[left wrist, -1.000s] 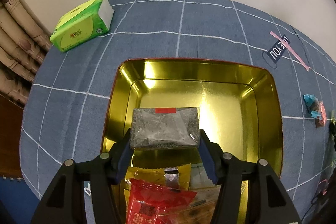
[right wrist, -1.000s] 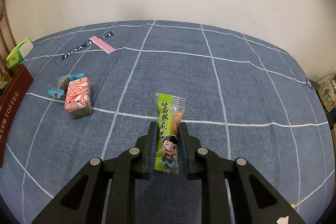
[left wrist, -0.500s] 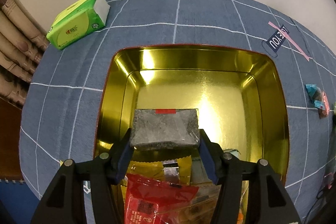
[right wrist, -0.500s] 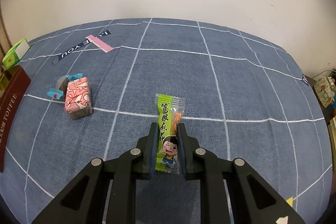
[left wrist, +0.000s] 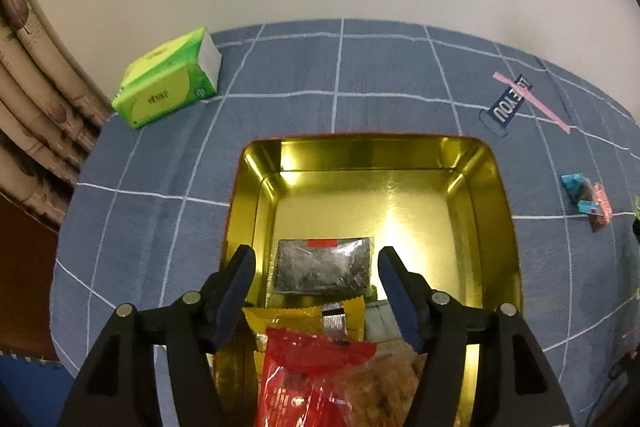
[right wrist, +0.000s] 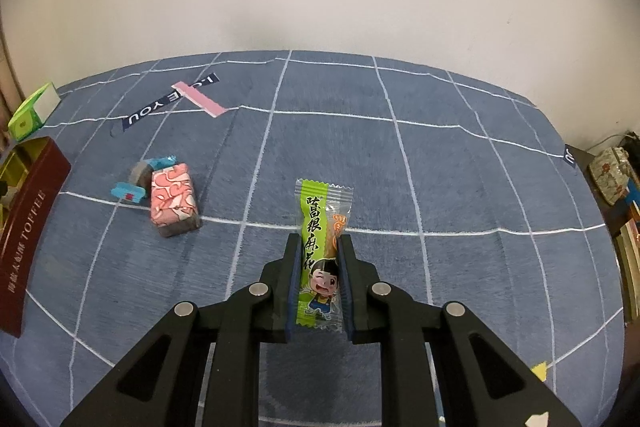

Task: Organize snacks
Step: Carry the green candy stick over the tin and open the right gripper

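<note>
In the left wrist view my left gripper is open above a gold tin. A dark grey wrapped snack lies on the tin's floor between and below the fingers, free of them. A red packet and a yellow packet lie in the tin's near end. In the right wrist view my right gripper is shut on a green snack packet with a cartoon boy, held above the blue cloth.
A pink wrapped snack and a blue-ended candy lie on the cloth left of the right gripper; they also show in the left wrist view. The tin's maroon side is at far left. A green tissue pack sits at back left.
My left gripper opened and let go of the grey snack, which now lies in the tin; the gripper rose and drew back. The right gripper kept its hold on the green packet and lifted slightly.
</note>
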Demonstrator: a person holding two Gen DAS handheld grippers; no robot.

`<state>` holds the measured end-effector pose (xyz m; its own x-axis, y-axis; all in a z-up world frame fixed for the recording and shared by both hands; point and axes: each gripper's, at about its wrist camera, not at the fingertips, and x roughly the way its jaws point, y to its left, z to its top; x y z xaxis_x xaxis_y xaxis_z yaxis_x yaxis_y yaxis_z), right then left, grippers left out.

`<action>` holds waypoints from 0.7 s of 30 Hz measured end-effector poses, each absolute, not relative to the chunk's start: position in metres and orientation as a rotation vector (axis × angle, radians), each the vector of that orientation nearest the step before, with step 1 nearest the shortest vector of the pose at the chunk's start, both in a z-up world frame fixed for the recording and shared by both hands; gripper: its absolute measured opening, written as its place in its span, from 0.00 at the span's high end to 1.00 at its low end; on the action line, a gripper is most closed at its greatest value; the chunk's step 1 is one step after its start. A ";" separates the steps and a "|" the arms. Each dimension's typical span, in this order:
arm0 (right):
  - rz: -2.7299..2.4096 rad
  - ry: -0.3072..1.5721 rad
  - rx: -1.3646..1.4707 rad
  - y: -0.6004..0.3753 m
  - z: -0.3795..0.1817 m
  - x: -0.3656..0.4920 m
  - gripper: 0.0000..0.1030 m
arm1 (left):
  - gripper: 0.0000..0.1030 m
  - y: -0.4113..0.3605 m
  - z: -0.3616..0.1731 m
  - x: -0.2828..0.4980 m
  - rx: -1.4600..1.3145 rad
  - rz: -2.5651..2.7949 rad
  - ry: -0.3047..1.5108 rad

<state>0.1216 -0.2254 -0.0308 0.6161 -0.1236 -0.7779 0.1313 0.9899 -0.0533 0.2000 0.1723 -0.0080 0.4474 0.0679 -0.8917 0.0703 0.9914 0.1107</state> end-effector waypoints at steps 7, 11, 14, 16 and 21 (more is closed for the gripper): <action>-0.105 0.861 0.010 -0.205 -0.009 0.115 0.85 | 0.37 0.178 0.022 0.173 0.162 0.072 0.976; -0.040 0.838 0.009 -0.178 0.006 0.115 0.85 | 0.37 0.191 0.031 0.152 0.117 0.121 0.939; 0.025 0.831 -0.005 -0.149 0.014 0.116 0.85 | 0.37 0.200 0.032 0.139 0.101 0.154 0.932; 0.070 0.832 -0.013 -0.129 0.017 0.116 0.85 | 0.37 0.208 0.032 0.128 0.095 0.178 0.929; 0.184 0.834 -0.021 -0.071 0.023 0.119 0.85 | 0.37 0.225 0.030 0.103 0.076 0.238 0.916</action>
